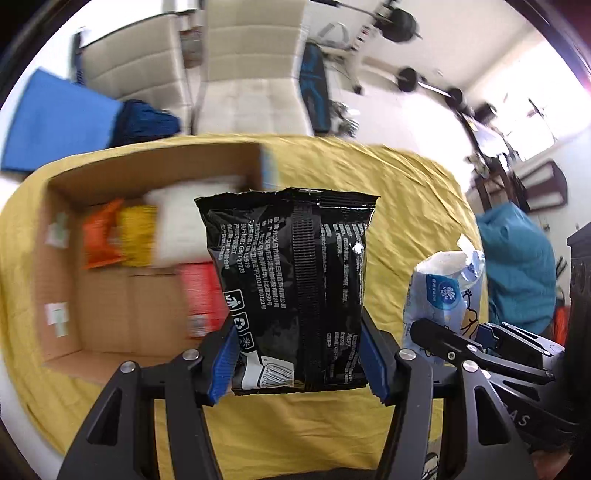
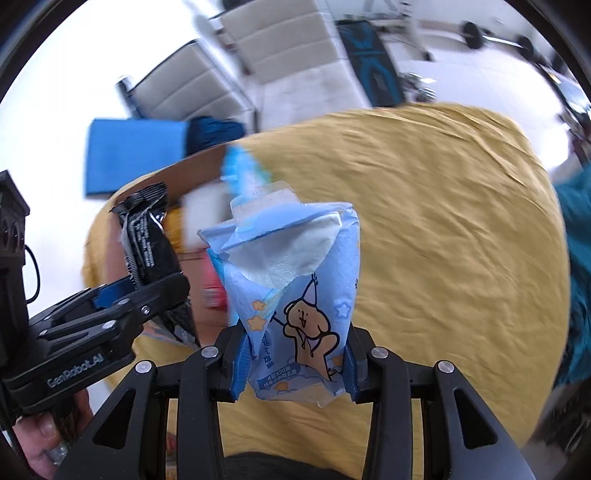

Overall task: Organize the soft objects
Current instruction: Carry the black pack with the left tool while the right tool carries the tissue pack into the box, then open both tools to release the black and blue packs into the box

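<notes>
My left gripper (image 1: 299, 365) is shut on a black snack bag (image 1: 291, 280), which stands upright between the blue pads above the yellow cloth. My right gripper (image 2: 295, 365) is shut on a light blue tissue pack (image 2: 291, 295) with a cartoon bear and an open top showing white tissue. In the left wrist view the tissue pack (image 1: 447, 291) and the right gripper (image 1: 476, 343) show at right. In the right wrist view the left gripper (image 2: 140, 295) with the black bag (image 2: 147, 240) shows at left. A cardboard box (image 1: 59, 258) lies at left, holding orange, yellow, white and red packs.
A yellow cloth (image 1: 399, 192) covers the table. Beyond it stand two cream chairs (image 1: 255, 74), a blue mat (image 1: 55, 122) and weight equipment (image 1: 402, 26). A teal bundle (image 1: 521, 266) lies off the table at right. A person's hand (image 2: 37, 443) holds the left gripper.
</notes>
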The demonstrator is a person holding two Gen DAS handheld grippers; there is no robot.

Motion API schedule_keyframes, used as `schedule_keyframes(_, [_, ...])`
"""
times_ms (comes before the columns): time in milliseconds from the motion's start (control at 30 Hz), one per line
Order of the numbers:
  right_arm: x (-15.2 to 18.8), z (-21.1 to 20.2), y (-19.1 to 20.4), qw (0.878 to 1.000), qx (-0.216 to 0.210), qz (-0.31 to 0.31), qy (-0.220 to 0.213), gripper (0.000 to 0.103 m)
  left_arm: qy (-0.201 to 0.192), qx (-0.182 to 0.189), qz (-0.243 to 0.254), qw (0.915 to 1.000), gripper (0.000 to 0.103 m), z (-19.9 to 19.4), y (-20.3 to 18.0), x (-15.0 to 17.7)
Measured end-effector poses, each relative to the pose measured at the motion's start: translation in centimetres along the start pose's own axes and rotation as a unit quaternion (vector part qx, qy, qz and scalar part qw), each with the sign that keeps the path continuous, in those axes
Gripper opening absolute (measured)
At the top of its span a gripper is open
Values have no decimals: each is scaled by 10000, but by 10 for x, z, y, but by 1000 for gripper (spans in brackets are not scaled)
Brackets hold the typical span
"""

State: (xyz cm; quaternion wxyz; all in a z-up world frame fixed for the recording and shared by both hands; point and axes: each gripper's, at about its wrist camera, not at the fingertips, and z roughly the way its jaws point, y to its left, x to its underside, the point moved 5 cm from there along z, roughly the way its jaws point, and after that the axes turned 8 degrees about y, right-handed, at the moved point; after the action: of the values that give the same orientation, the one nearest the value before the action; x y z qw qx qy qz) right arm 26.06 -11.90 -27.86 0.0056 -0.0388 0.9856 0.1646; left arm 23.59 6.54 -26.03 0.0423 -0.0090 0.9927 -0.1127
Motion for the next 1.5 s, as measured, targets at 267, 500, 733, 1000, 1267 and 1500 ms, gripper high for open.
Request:
schedule_keyframes(267, [-13, 64, 122, 9975, -208, -513, 437, 42, 134, -230, -628, 9977, 56, 2, 118, 6])
schedule_keyframes(500, [-18, 147, 173, 9946, -220, -506, 884, 42, 660, -212, -967, 9929, 56, 38, 189, 13])
schedule_keyframes(733, [-24, 211, 174, 9913, -258, -431, 1215, 42, 1337, 7, -1110, 9848, 56, 90, 230, 2])
schedule_keyframes(1000, [-30, 261, 175, 9886, -250, -386, 1437, 46, 1824, -1, -857, 9795, 57, 130, 224, -11])
schedule_keyframes(1267, [-35, 277, 180, 9882, 191, -320, 1483, 60, 1908, -29, -950, 9770, 59, 140, 222, -20])
schedule_keyframes(1500, [-37, 263, 185, 9903, 318, -357, 1307, 66, 1703, -130, -953, 9807, 62, 117, 215, -28])
